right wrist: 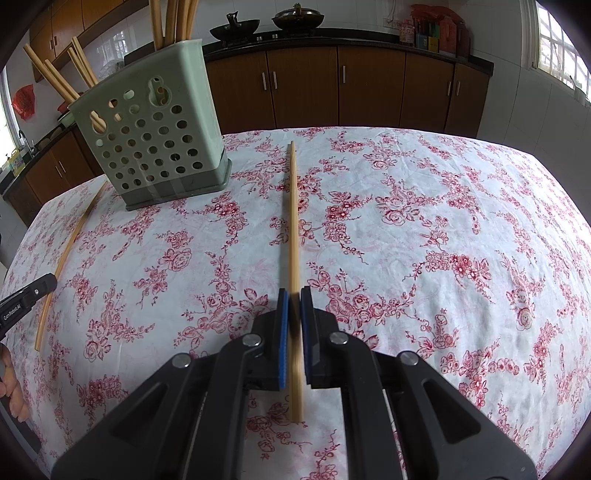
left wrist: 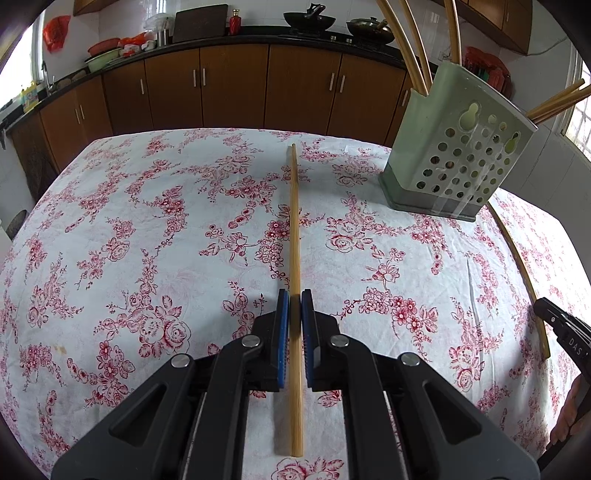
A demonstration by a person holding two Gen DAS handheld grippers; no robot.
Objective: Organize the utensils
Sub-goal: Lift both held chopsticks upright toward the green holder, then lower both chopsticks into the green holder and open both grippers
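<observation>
Two tools angled down over the table – left tool [left wrist: 294, 295] pinching a chopstick [left wrist: 294, 221], right tool [right wrist: 294, 293] pinching another chopstick [right wrist: 293, 221].

A home kitchen. Brown wooden cabinets [left wrist: 236, 88] with metal handles run across the upper part of both views under a dark countertop [right wrist: 347, 37]. Two black woks [left wrist: 309, 18] sit on a stove at top centre, and basins [left wrist: 103, 55] stand at upper left. A table under a white cloth with red flowers [right wrist: 424, 221] fills the foreground, holding a pale green perforated chopstick holder [right wrist: 155, 136].
</observation>
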